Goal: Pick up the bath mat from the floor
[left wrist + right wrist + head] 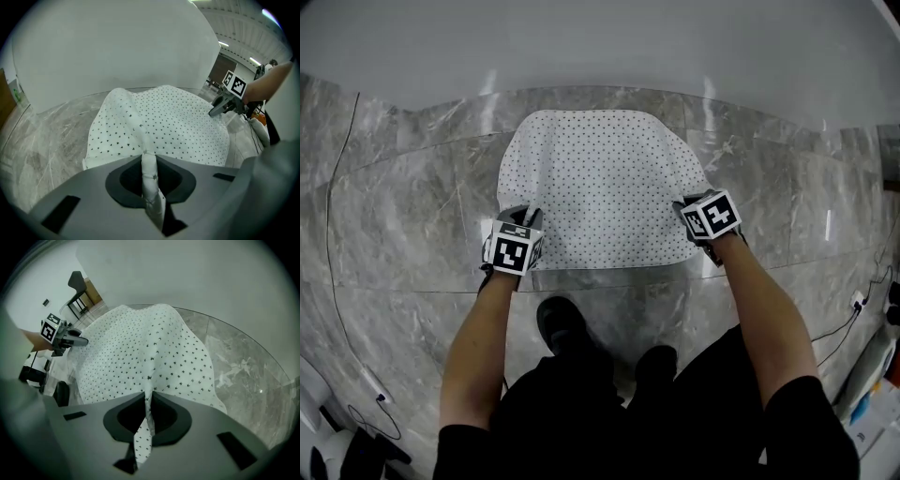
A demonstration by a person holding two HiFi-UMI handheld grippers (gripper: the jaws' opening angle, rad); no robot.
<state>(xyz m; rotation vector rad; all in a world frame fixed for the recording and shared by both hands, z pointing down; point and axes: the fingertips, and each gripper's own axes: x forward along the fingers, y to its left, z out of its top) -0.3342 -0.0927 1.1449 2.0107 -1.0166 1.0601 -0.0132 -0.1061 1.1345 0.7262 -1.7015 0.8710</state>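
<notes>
A white bath mat (pixel 600 183) with small dark stars lies on the grey marble floor in front of a white tub. In the head view my left gripper (pixel 521 217) sits at the mat's near left corner and my right gripper (pixel 692 214) at its near right corner. The left gripper (pixel 149 169) is shut on a pinched fold of the mat (pixel 164 124), which rises into a ridge ahead of the jaws. In the right gripper view the right gripper (pixel 146 420) is likewise shut on a fold of the mat (pixel 140 348), with cloth hanging through the jaws.
A white tub wall (pixel 600 47) rises just beyond the mat. The person's dark shoes (pixel 567 328) stand close behind the mat's near edge. Cables (pixel 342 309) trail over the floor at left and right. A chair (pixel 77 287) stands far off.
</notes>
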